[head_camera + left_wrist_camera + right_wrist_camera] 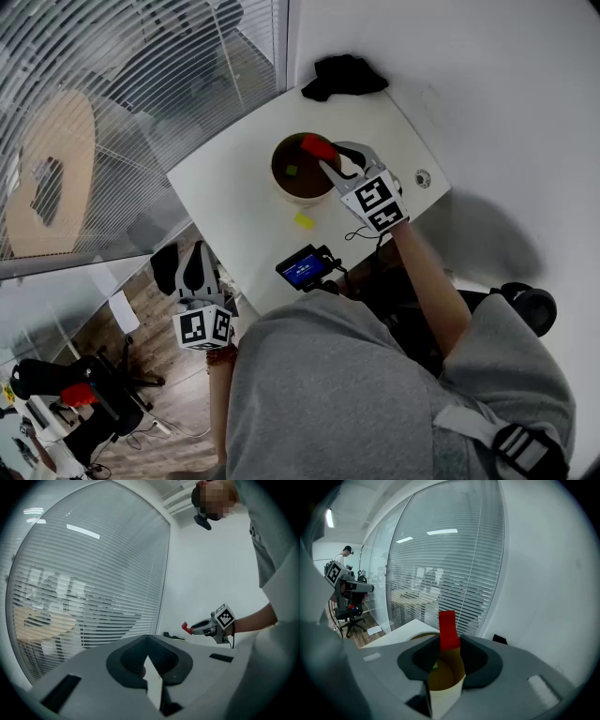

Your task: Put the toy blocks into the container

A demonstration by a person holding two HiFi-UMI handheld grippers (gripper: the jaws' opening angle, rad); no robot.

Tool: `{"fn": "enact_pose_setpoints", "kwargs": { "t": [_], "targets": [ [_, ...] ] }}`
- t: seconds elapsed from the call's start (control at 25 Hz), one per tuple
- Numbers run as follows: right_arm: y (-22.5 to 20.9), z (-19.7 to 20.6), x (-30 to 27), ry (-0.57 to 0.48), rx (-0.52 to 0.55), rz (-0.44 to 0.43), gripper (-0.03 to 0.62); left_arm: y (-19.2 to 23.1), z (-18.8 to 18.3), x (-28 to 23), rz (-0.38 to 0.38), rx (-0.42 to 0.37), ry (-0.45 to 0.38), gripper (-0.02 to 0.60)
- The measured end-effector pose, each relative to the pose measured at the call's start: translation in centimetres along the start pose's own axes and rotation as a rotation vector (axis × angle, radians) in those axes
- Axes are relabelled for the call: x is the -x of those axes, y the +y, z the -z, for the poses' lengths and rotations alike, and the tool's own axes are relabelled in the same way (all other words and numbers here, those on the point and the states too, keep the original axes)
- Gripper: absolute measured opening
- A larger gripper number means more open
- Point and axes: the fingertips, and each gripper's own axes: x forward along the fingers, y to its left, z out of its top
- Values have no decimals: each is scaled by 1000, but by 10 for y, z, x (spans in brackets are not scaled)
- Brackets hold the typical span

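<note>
The red block (pixel 318 147) was clamped between the jaws of your right gripper (pixel 325 157), standing up out of the pads in the right gripper view and poking past the fingertips. You held it over the near rim of the container (pixel 277 159), a round tub, cream outside and brown inside, and the block was above the opening, not resting on anything. A green block (pixel 292 171) already lay on the tub's floor. A yellow block (pixel 304 220) sat on the white table (pixel 234 187) just beside the tub, on your side of it, touching neither the tub nor the gripper.

Your left gripper (pixel 194 272) hung off the table's near-left edge, well apart from the tub. In its own view its jaws were drawn together with only a thin sliver of light between them, and I could make out nothing gripped there.

Farther out, a crumpled black cloth (pixel 342 75) lay at the table's far corner by the wall, and a small device with a blue screen (pixel 302 269) sat at the near edge, close to your lap.
</note>
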Motion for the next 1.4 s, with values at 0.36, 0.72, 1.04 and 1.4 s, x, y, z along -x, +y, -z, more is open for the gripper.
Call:
{"fn": "enact_pose_setpoints", "kwargs": {
  "t": [0.36,0.72,1.04,1.4],
  "targets": [
    [8,4,-4,5,13,-37,144,-1,-1,-2,2,10,-1,6],
    [14,2,-5,-6,19,-58,144,2,1,-3,-1,13,5,6],
    [32,-8,11,-65,15,-135,139,2,4,-3,-1,18,15,6],
    [93,-5,29,-128,76,-370,117,0,6,-4,3,19,17,6]
  ]
}}
